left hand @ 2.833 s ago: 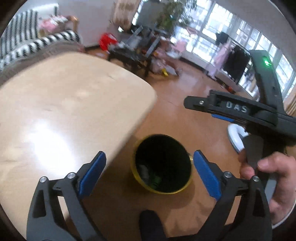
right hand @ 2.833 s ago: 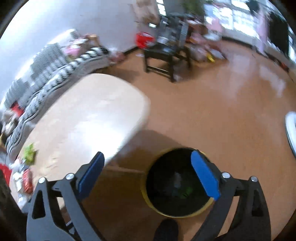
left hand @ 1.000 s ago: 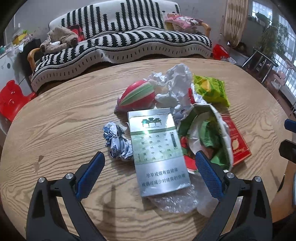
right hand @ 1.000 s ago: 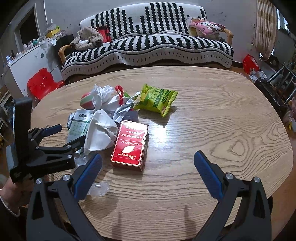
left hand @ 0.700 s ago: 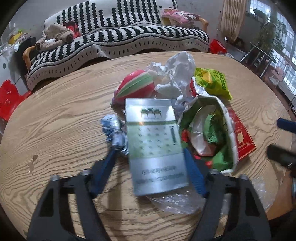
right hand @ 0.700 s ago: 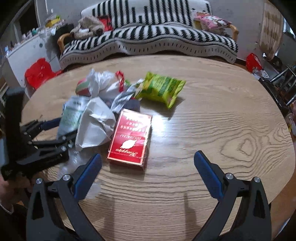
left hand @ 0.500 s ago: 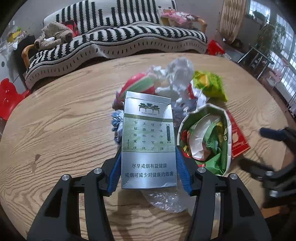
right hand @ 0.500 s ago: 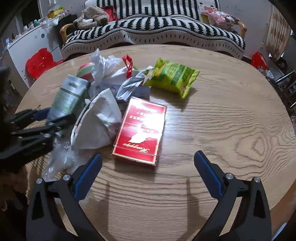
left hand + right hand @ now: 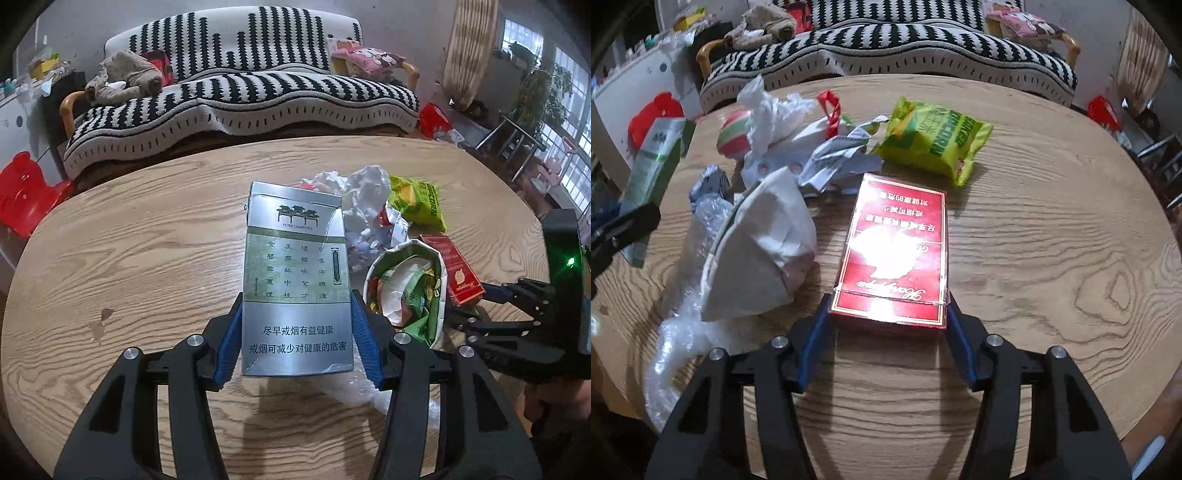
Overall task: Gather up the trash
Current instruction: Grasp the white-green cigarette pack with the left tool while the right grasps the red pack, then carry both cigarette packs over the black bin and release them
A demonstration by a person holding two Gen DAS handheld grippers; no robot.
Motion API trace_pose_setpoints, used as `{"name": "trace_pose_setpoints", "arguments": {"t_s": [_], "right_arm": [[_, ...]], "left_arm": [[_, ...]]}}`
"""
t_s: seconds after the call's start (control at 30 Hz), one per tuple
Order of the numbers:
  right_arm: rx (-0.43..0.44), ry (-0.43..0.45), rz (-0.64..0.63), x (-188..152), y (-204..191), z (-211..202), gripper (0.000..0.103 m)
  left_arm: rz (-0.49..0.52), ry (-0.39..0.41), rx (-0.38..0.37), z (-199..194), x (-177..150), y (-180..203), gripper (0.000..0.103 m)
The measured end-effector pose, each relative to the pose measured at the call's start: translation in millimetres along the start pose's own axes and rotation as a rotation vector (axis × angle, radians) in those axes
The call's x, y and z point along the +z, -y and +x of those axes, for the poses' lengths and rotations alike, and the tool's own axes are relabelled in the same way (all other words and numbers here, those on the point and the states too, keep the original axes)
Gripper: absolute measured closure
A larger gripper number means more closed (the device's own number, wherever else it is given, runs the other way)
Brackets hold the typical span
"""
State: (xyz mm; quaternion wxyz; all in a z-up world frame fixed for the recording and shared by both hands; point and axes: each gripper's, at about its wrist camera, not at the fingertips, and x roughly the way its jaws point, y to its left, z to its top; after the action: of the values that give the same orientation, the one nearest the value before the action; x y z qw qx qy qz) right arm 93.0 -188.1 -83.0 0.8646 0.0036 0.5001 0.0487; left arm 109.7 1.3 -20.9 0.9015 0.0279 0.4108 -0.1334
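Observation:
My left gripper [image 9: 295,308] is shut on a silver-green cigarette carton [image 9: 295,258] and holds it tilted up off the wooden table [image 9: 147,258]. The right wrist view shows the same carton [image 9: 655,162] at the far left. A red cigarette carton [image 9: 897,236] lies flat on the table. My right gripper [image 9: 888,306] is closing on its near end, and the blue pads touch both of its sides. In the left wrist view the right gripper [image 9: 491,306] sits at the right by the red carton [image 9: 458,273].
More trash lies on the table: a green snack bag [image 9: 934,140], a white paper bowl stuffed with wrappers [image 9: 761,243], bubble wrap [image 9: 676,339], crumpled white paper [image 9: 772,110] and a red-green striped ball [image 9: 733,134]. A striped sofa [image 9: 236,92] stands behind the table.
The left gripper shut on the silver-green carton and lifted it off the table. The right gripper came down to the red carton and closed its jaws around the near end.

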Motion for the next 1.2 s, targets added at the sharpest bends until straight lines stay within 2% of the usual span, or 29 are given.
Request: {"name": "trace_pose_setpoints", "arguments": {"t_s": [0.43, 0.77, 1.0, 1.2], "right_arm": [[-0.018, 0.103, -0.004, -2.9, 13.7, -43.4, 0.047], [-0.029, 0.11, 0.004, -20.4, 36.7, -61.9, 0.047], [-0.052, 0.155, 0.045, -37.6, 72.6, -95.2, 0.047], [-0.103, 0.197, 0.13, -62.4, 131.8, -129.5, 0.047]], "left_arm": [[0.027, 0.021, -0.007, -10.4, -3.1, 11.8, 0.05], [0.057, 0.017, -0.03, -8.6, -0.4, 35.8, 0.05], [0.083, 0.037, -0.099, -16.3, 4.2, 74.7, 0.05], [0.148, 0.053, -0.205, -21.2, 5.4, 138.5, 0.05]]}}
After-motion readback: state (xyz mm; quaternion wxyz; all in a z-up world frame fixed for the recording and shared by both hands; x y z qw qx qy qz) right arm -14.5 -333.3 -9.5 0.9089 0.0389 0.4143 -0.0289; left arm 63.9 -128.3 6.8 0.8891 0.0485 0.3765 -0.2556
